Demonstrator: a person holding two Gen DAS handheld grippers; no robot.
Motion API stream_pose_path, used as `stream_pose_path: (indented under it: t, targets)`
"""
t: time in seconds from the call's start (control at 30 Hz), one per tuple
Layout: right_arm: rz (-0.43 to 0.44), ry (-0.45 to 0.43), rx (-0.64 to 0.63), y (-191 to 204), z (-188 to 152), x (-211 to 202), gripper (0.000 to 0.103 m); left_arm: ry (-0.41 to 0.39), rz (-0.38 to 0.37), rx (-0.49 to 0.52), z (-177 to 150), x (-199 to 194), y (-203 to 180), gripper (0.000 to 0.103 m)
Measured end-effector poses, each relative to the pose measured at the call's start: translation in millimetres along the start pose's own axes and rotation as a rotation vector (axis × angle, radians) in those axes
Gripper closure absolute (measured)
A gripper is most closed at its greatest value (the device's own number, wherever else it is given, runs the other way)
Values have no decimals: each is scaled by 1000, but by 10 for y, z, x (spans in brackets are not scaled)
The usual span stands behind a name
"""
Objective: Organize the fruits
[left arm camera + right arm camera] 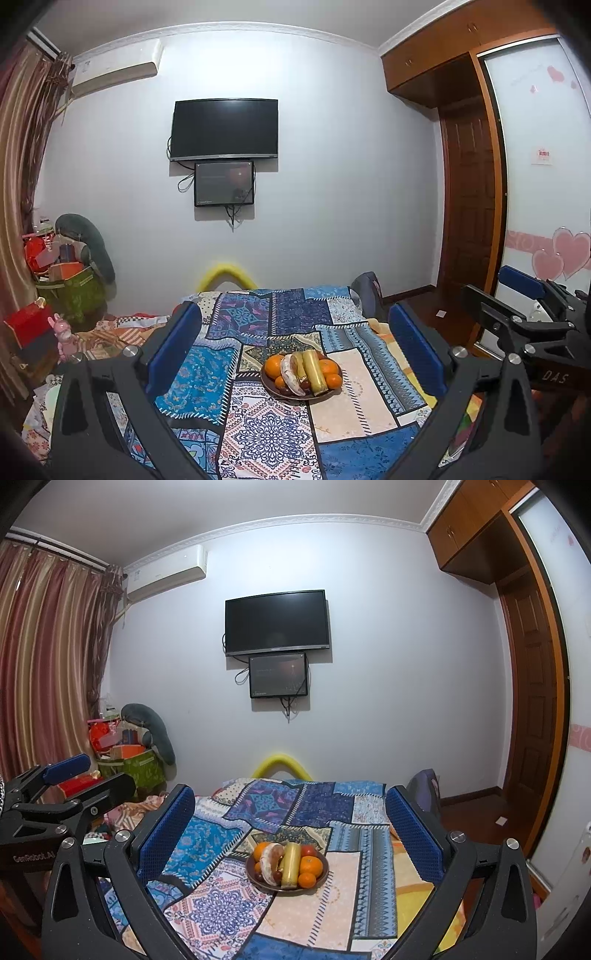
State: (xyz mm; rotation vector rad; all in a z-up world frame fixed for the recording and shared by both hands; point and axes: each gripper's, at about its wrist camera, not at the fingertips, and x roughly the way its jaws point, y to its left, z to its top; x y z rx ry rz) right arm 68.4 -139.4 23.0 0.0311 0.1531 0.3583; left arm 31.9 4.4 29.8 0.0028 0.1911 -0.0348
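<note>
Jaws of both tools stand wide apart and hold nothing. The left gripper (295,354) and the right gripper (291,834) hang above the near end of the bed, side by side and level with one another.

The task's items sit together in a round dark brown dish (273,390) (251,874), which lies ahead of and below both sets of fingers, well apart from them, and falls between the blue pads (173,343) in each wrist view. In it: several round oranges (274,365) (311,866), a long yellow cylindrical fruit (314,371) (291,864) and a pale, brown-flecked banana (290,376). The long axes of the two elongated pieces run roughly away from the cameras, in line with the fingers (so a grasp across the width looks the natural approach). Neither tool is clearly nearer; the dish sits about centred for each, slightly right of centre in the left view.

Surface: a patchwork bedspread in blue, cream and purple prints (258,424) (221,904), soft, so the dish may rock under pressure.

Room: pale wall with a black wall-mounted television (224,129) (276,622), striped curtains (48,657) at left, wooden wardrobe (465,229) at right.
</note>
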Motion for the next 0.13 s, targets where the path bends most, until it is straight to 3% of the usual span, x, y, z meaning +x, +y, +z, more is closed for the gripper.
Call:
stream_pose_path:
  t: [0.13]
  targets:
    - [0, 0, 0, -2, 1, 1, 0, 2, -2, -9, 2, 14, 31, 0]
